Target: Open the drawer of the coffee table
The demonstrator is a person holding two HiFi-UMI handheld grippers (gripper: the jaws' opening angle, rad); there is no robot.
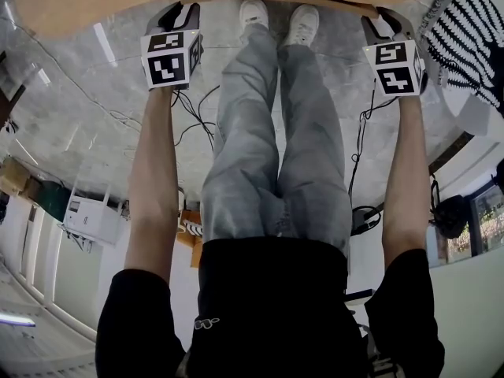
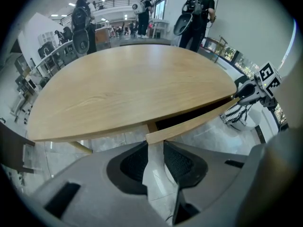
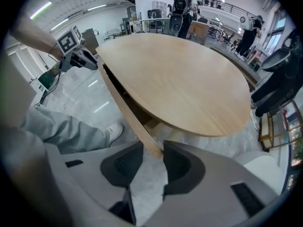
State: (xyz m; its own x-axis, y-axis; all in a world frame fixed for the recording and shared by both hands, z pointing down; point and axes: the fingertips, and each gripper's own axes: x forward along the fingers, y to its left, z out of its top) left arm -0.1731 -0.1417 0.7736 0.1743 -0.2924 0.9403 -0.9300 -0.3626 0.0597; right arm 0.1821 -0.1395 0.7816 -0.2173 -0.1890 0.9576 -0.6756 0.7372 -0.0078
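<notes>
— Spotted anything hidden or cut off?

— Plenty. Lost everything past the two marker cubes (image 1: 169, 57) (image 1: 396, 68) under the rim of the coffee table (image 1: 79, 6) along the top of the head view. Made out only the forearms behind them. Saw grey trousers (image 1: 276, 132) and white shoes (image 1: 253, 12) down the centre, covering much of the floor and part of the cables (image 1: 197, 113). Caught just a slice of a black-and-white striped thing (image 1: 468, 34) at the upper right edge.

— Found the drawer front (image 2: 189, 122)?

— Yes, tucked under the tabletop as a long, curved wooden strip. Traced it from lower centre out to the right in the left gripper view. Noticed a dark slit above it, between strip and top.

— Looked inside?

— Tried, but got only that shadowed slit, too dark to tell any contents.

— And the jaws?

— Found the left gripper (image 2: 154, 148) spread, straddling the near end of the drawer front at its tips. Could not settle whether the pads touched the wood. Found the right gripper (image 3: 152, 148) spread too, over the other end, near the lower centre of its own view. Saw a strip of floor there between the wood and one jaw.
</notes>
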